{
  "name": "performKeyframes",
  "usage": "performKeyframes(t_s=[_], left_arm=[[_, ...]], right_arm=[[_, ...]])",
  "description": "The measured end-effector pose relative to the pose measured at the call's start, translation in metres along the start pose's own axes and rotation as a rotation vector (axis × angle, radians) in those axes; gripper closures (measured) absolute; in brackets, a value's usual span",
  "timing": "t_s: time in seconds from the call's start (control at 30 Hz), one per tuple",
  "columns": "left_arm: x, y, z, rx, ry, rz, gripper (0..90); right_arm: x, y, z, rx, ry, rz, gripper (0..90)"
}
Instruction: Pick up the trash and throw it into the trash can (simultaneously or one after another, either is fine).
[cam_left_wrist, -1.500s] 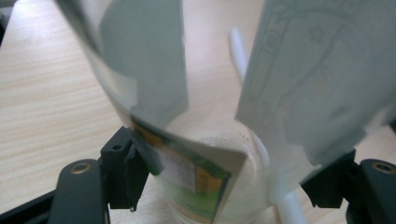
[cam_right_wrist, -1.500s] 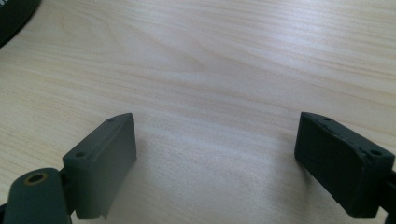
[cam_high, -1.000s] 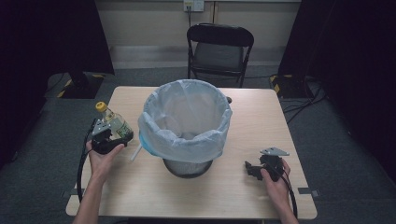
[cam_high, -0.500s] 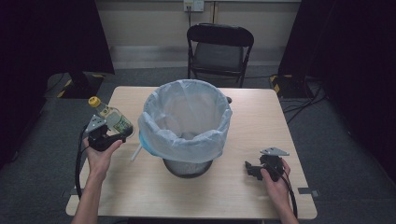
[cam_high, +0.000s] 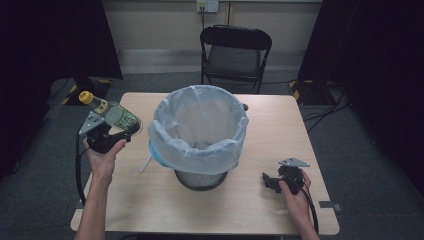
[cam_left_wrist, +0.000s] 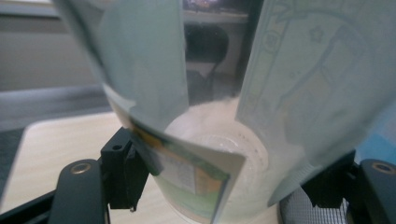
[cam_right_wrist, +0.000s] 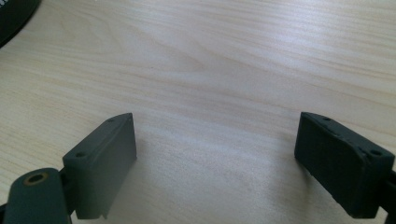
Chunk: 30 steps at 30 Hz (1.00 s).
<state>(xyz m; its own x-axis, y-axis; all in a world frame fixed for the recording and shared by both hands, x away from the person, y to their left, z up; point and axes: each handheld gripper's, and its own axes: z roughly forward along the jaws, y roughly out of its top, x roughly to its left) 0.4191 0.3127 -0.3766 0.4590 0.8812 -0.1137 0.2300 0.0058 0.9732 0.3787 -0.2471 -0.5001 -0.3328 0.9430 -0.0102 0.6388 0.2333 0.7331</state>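
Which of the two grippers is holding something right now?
The left gripper: its jaws clamp a clear bottle with a yellow cap, raised beside the bin. The right gripper rests open and empty on the table.

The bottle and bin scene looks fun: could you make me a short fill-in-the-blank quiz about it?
1. The left hand-held gripper is shut on a ____ with a yellow cap.
2. The bin is lined with a pale ____.
3. The right hand-held gripper has its jaws ____ over the table.
4. Behind the table stands a black ____.

Missing words: bottle; bag; open; chair
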Motion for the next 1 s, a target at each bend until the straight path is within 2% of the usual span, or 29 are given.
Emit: performKeyframes(t_s=[0.13, 0.2, 0.27, 0.3, 0.57, 0.67, 0.7, 0.73, 0.77, 0.8, 1.0], left_arm=[[-0.002, 0.009, -0.003, -0.033, -0.017, -0.021, 28.4], [-0.004, 0.015, -0.006, -0.044, -0.021, -0.007, 28.4], [-0.006, 0.020, -0.007, -0.059, -0.030, -0.017, 28.4], [-0.006, 0.023, -0.008, -0.061, -0.028, -0.008, 28.4], [-0.011, 0.041, -0.009, -0.098, -0.059, -0.019, 28.4], [-0.012, 0.048, -0.010, -0.098, -0.060, -0.001, 28.4], [-0.014, 0.050, -0.009, -0.106, -0.069, -0.016, 28.4], [-0.012, 0.053, -0.011, -0.088, -0.063, 0.020, 28.4], [-0.013, 0.055, -0.010, -0.090, -0.067, 0.018, 28.4], [-0.013, 0.057, -0.011, -0.086, -0.064, 0.035, 28.4], [-0.018, 0.071, -0.010, -0.116, -0.071, 0.033, 28.4]], right_arm=[[0.000, 0.000, 0.000, 0.000, 0.000, 0.000, 11.8], [0.000, 0.000, 0.000, 0.000, 0.000, 0.000, 11.8], [0.000, 0.000, 0.000, 0.000, 0.000, 0.000, 11.8], [0.000, 0.000, 0.000, 0.000, 0.000, 0.001, 11.8], [0.000, 0.000, 0.000, 0.000, 0.000, 0.000, 11.8], [0.000, 0.000, 0.000, 0.000, 0.000, 0.000, 11.8], [0.000, 0.000, 0.000, 0.000, 0.000, 0.000, 11.8], [0.000, 0.000, 0.000, 0.000, 0.000, 0.000, 11.8], [0.000, 0.000, 0.000, 0.000, 0.000, 0.001, 11.8], [0.000, 0.000, 0.000, 0.000, 0.000, 0.000, 11.8], [0.000, 0.000, 0.000, 0.000, 0.000, 0.000, 11.8]])
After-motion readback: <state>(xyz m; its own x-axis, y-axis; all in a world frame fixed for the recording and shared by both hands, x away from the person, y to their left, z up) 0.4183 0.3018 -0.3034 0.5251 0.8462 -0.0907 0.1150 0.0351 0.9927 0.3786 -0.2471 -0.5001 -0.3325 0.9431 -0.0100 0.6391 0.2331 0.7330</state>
